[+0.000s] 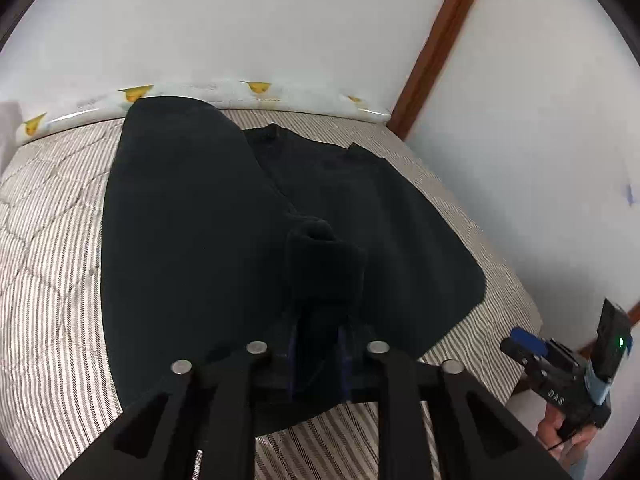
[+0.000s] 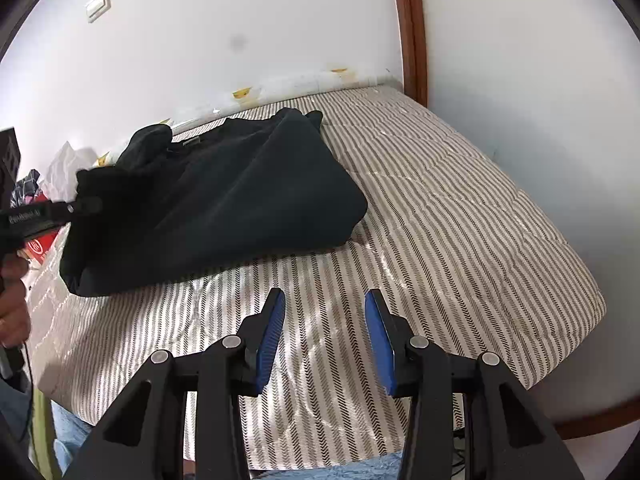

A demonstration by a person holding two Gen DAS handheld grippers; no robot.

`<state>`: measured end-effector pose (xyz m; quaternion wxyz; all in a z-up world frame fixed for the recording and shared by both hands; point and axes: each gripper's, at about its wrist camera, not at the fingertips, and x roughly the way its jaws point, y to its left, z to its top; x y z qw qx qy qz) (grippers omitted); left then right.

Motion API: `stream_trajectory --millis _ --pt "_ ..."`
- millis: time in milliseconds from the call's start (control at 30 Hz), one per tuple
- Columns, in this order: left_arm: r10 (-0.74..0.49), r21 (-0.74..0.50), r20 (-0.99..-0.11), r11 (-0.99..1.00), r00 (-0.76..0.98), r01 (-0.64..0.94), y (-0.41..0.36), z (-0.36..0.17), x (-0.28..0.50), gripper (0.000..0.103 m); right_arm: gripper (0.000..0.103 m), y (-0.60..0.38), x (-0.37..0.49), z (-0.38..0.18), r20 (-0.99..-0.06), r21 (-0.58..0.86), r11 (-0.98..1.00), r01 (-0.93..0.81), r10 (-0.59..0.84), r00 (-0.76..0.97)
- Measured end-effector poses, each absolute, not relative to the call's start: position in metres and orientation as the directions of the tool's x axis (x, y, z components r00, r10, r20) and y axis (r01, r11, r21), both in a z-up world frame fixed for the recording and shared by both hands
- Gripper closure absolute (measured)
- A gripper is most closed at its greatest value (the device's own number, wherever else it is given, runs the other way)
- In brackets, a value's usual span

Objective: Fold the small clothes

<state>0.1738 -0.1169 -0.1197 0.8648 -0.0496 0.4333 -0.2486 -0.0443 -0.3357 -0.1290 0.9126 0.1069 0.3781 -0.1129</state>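
Your left gripper [image 1: 320, 344] pinches a bunched fold of the black garment [image 1: 192, 216] between its nearly closed jaws, holding that part raised off the striped mattress [image 1: 52, 240]. The rest of the dark cloth drapes from the grip down onto the mattress, reaching back toward its far edge, where a white strip with yellow marks [image 1: 256, 89] runs along the wall. From your right wrist camera, the garment [image 2: 224, 204] sits on the left half of the mattress [image 2: 460, 220], its lifted left end meeting the tip of the left gripper [image 2: 86, 205], which comes in from the left edge of the view above your hand [image 2: 14, 300]. Your right gripper [image 2: 325, 320] hangs over bare striped fabric near the front edge of the mattress, its blue pads [image 2: 272, 332] parted with nothing between them, apart from the garment. In the left wrist view, the right gripper [image 1: 520, 340] shows off the mattress's right edge. A wooden door frame [image 2: 412, 28] rises behind the far right corner.
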Motion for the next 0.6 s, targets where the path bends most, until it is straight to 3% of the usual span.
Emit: stream_trajectory --millis 67,133,167,200,400,533,600 --pt "-0.517 -0.324 -0.709 0.843 0.480 0.430 -0.108 -0.113 0.167 0.070 0.059 -0.330 -0.037 -0.126 -0.712 0.123 0.955 0.271 -0.106 0.694" --pt "-0.517 -0.308 -0.695 0.842 0.499 0.443 -0.098 -0.108 0.158 0.057 0.050 -0.315 -0.028 -0.119 -0.702 0.118 0.963 0.242 -0.092 0.706" --pt "-0.501 -0.288 -0.692 0.852 0.519 0.438 -0.090 -0.106 0.154 0.044 0.048 -0.306 -0.020 -0.116 -0.695 0.113 0.968 0.224 -0.084 0.714" --pt "-0.480 -0.265 -0.690 0.864 0.542 0.428 -0.081 -0.105 0.149 0.039 0.047 -0.296 -0.013 -0.113 -0.688 0.109 0.974 0.200 -0.072 0.723" --pt "-0.378 -0.197 -0.712 0.916 0.591 0.349 -0.019 -0.123 0.132 0.035 0.032 -0.233 0.036 -0.099 -0.661 0.167 0.986 0.026 0.092 0.744" --pt "-0.368 -0.244 -0.731 0.927 0.574 0.283 0.016 -0.147 0.126 0.033 0.032 -0.204 0.067 -0.103 -0.669 0.263 0.964 -0.034 0.208 0.713" --pt "-0.405 -0.293 -0.718 0.914 0.567 0.281 0.026 -0.157 0.121 0.032 0.032 -0.195 0.083 -0.107 -0.672 0.270 0.963 -0.012 0.198 0.713"
